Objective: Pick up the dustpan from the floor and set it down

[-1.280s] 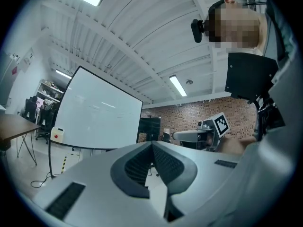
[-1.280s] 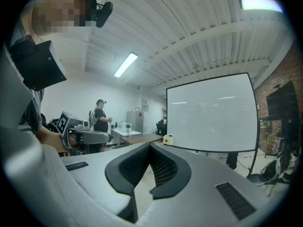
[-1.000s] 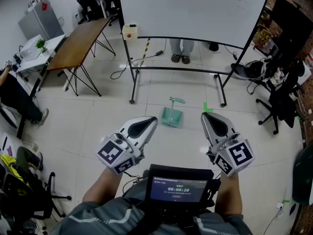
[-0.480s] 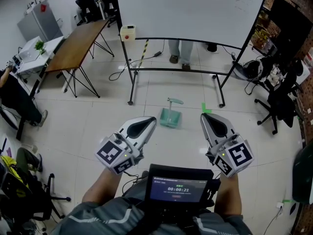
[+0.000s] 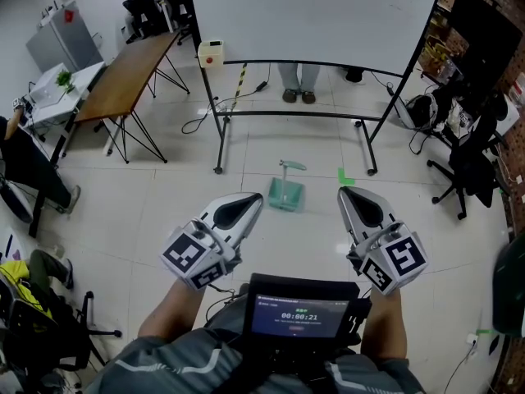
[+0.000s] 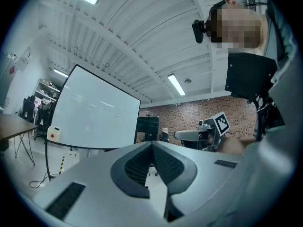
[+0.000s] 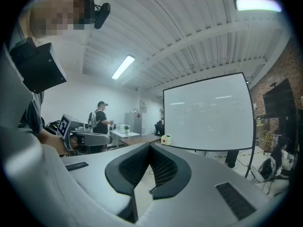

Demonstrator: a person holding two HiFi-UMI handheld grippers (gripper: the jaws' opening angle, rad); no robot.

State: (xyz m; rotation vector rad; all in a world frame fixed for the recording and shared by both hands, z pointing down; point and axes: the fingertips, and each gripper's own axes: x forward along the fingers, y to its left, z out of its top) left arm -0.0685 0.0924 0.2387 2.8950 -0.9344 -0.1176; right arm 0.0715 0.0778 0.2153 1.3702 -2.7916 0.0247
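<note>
A pale green dustpan (image 5: pixel 286 192) with an upright handle sits on the tiled floor in front of the whiteboard stand, seen in the head view. My left gripper (image 5: pixel 253 201) is held level, short of the dustpan and to its left, with its jaws shut and nothing between them. My right gripper (image 5: pixel 349 195) is level to the dustpan's right, also shut and empty. The left gripper view shows the left gripper (image 6: pixel 152 144) with its pads pressed together. In the right gripper view the right gripper (image 7: pixel 150 147) is closed the same way. Neither gripper view shows the dustpan.
A large whiteboard (image 5: pixel 308 23) on a wheeled frame stands beyond the dustpan, with a person's feet (image 5: pixel 295 95) behind it. A wooden table (image 5: pixel 127 72) is at the left, office chairs (image 5: pixel 472 171) at the right. Green tape (image 5: pixel 344 176) and cables (image 5: pixel 205 121) lie on the floor.
Both grippers have stayed where they were, still shut. The head view has shifted slightly, so the dustpan sits a little higher in frame. The feet behind the whiteboard have shuffled.
</note>
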